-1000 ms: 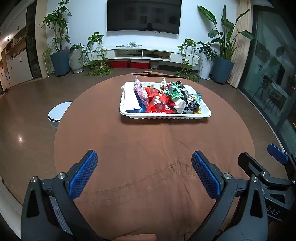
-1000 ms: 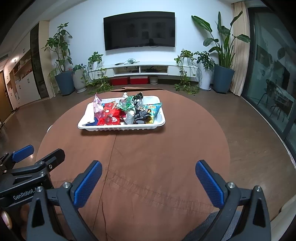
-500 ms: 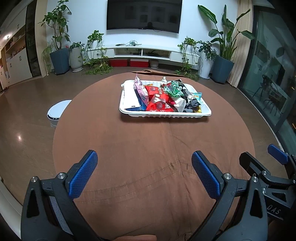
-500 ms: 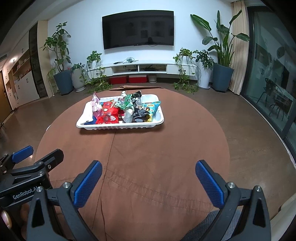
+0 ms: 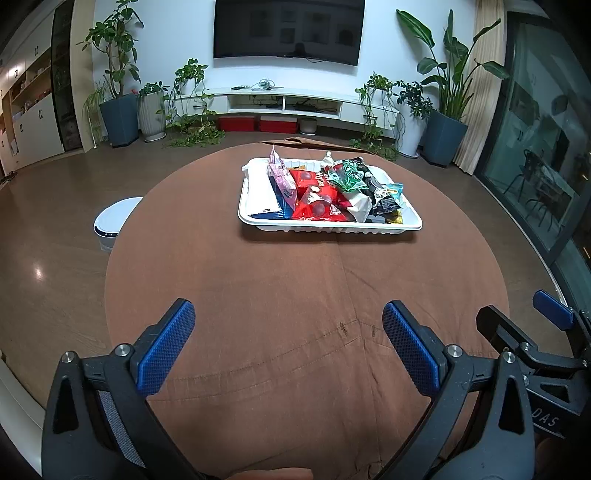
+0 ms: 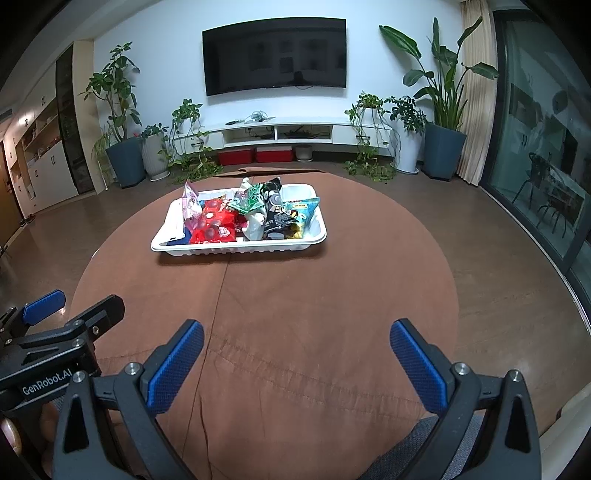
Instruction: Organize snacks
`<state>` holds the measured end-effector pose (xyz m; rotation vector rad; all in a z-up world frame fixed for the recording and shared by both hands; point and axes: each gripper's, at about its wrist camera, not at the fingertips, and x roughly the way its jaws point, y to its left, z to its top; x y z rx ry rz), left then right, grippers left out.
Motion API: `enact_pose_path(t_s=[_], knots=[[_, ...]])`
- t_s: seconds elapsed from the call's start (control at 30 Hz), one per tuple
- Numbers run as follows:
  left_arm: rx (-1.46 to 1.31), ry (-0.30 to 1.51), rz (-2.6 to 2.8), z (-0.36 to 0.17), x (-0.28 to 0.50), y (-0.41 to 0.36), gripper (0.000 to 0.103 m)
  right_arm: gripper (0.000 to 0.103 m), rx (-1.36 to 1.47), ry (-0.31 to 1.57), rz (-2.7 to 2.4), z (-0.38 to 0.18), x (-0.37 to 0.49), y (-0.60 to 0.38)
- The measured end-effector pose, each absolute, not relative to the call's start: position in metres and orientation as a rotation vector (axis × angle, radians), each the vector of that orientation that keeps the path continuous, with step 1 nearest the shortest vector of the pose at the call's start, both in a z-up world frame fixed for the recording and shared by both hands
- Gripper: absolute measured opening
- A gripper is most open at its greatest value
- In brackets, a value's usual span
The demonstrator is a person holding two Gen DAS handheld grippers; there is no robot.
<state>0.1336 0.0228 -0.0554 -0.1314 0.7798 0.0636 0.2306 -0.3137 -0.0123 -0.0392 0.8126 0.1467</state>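
Observation:
A white tray sits on the far half of the round brown table and holds several snack packets: a red one, a pink one, a green one, a black one and a white one. My left gripper is open near the table's front edge, well short of the tray, nothing between its blue pads. My right gripper is open too, beside it, also empty. Each shows in the other's view: the right gripper, the left gripper.
A brown cloth covers the table. A white robot vacuum stands on the floor at the left. Behind are a TV, a low white cabinet and potted plants. Glass doors are on the right.
Both views have tilted slightly; the tray sits a little lower and nearer in frame. The grippers stay open and empty.

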Motion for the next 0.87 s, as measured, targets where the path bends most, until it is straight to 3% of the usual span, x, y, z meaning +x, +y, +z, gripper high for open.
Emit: enact_pose_path(t_s=[0.87], knots=[[-0.141,0.772,0.063,-0.0582,0.1325,0.0214,0.103,0.103,-0.031,0.827,0.145,-0.0208,0.2274,-0.3159]])
